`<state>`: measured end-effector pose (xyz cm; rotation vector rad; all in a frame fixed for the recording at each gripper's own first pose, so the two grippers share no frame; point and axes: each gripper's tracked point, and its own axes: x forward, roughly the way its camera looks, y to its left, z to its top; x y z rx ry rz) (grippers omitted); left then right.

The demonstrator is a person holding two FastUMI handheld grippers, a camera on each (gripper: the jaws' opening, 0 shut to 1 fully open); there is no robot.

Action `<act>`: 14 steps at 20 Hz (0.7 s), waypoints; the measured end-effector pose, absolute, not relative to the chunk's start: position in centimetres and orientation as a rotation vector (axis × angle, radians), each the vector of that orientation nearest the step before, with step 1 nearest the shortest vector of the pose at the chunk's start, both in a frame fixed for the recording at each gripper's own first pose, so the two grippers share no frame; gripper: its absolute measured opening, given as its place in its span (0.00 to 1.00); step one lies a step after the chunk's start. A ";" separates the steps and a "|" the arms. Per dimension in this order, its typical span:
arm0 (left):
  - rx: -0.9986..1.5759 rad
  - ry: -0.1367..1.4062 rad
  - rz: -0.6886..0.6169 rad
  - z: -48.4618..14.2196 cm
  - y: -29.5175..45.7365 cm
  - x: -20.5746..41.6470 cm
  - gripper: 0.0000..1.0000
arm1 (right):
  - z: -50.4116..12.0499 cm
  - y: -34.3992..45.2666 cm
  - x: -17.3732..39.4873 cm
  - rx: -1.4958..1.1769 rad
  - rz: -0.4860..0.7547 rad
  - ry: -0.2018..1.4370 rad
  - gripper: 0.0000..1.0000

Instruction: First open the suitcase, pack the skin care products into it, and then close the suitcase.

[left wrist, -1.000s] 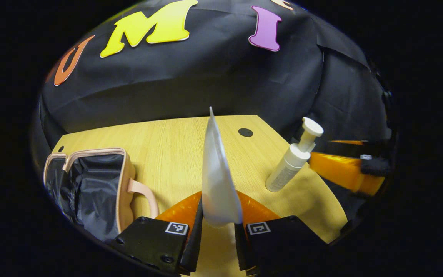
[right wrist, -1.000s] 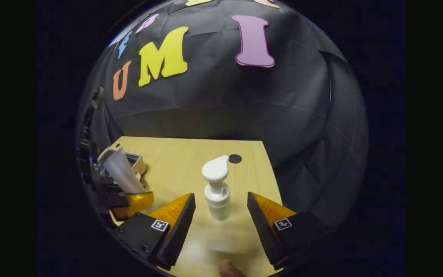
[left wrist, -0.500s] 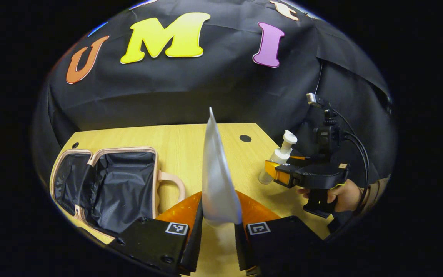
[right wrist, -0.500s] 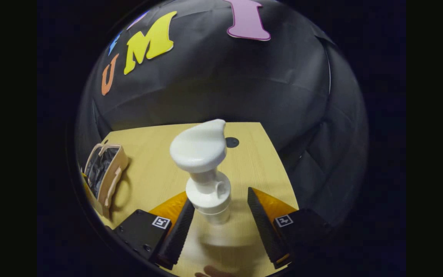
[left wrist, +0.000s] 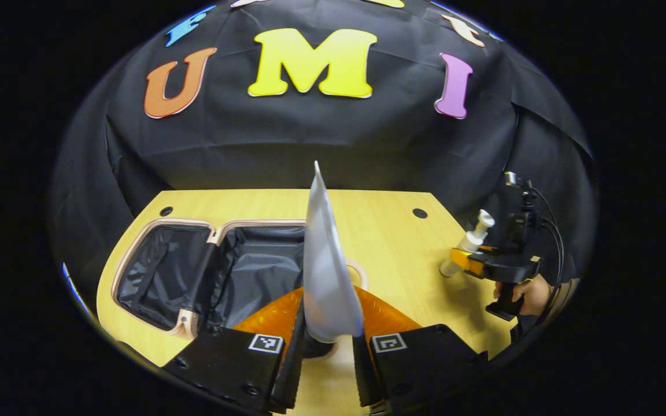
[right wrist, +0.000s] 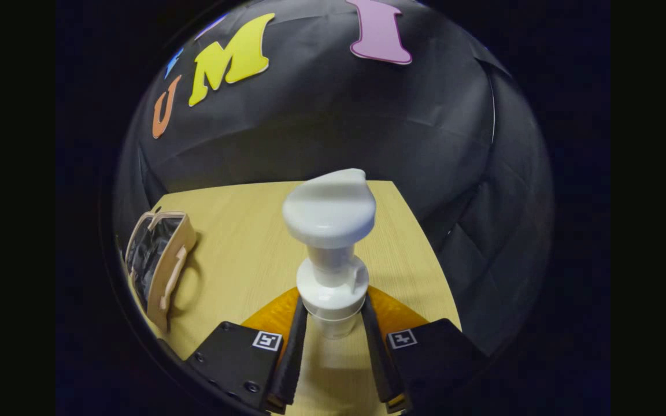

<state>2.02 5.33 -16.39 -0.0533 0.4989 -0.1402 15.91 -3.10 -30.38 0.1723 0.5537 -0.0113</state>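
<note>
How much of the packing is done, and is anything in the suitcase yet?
Done: the suitcase lies open on the table, and its dark lining looks empty. In hand: the left tongs grip a white tube just by the open case, and the right tongs grip a white pump bottle farther along the table. Left: put both inside, then close the suitcase.

no legible text; only square coded markers (left wrist: 266, 342) on the gripper housings

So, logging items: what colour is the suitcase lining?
Black lining, clearest in the left gripper view.
</note>
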 end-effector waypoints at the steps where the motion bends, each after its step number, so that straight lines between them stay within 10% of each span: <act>1: -0.053 0.497 -0.126 -16.4 6.5 2.1 0.42 | -29.5 -2.8 15.0 0.167 -0.006 0.543 0.49; 14: 0.008 0.780 -0.034 -28.0 15.8 5.9 0.42 | -21.9 -3.0 7.7 0.202 -0.090 0.464 0.49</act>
